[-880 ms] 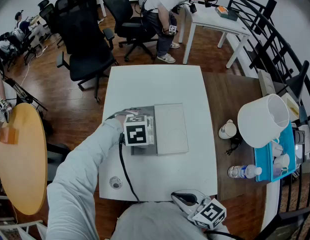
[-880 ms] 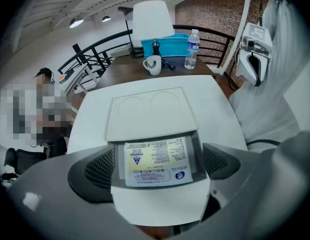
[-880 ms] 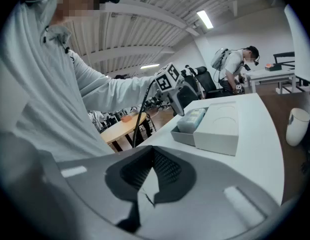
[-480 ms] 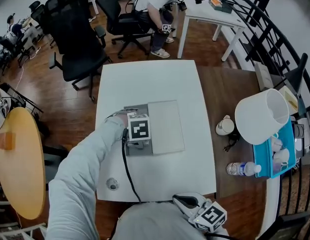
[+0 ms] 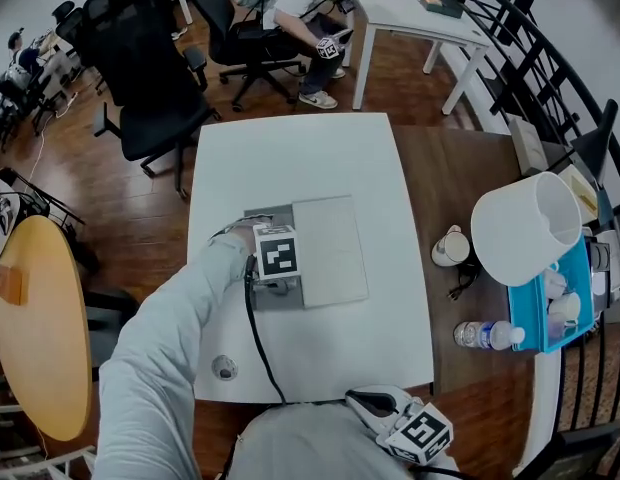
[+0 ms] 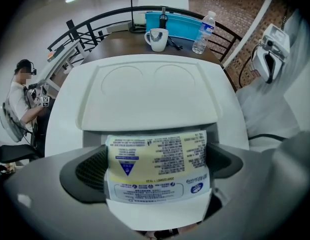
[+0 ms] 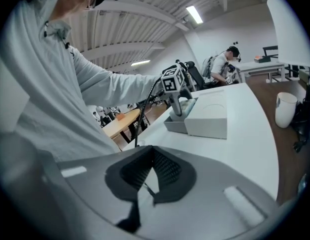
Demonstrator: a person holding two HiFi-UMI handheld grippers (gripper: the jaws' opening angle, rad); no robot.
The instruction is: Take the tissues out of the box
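1. Grey box [image 5: 258,299] with a white lid [image 5: 330,250] slid partway off sits mid-table [image 5: 310,158] in the head view. The left gripper [image 5: 278,282] is planted in the uncovered end, marker cube up, jaws pointing down into the tray. The left sleeve [image 5: 165,348] reaches forward over the near table edge, with a cable trailing back.
2. Same view: the right gripper [image 5: 370,401] is parked low against the person's torso, off the near edge and well apart from the box. It plays no part right now.
3. Left gripper view: jaws clamped on the tissue pack [image 6: 156,166], one pad on each side of its printed label. The pack sits at the box's open end, with the lid just beyond it. I can't tell whether it has lifted clear of the tray. A mug [image 6: 157,38] and a bottle [image 6: 204,25] stand far behind and are irrelevant.
4. Right gripper view: pads pressed together with nothing between them. It looks across the table at the box from the side, and the left gripper shows upright in the tray end.
5. My read on status: lid opened, grasp made, extraction not done. What's left is to pull the pack up and out and set it on the table.
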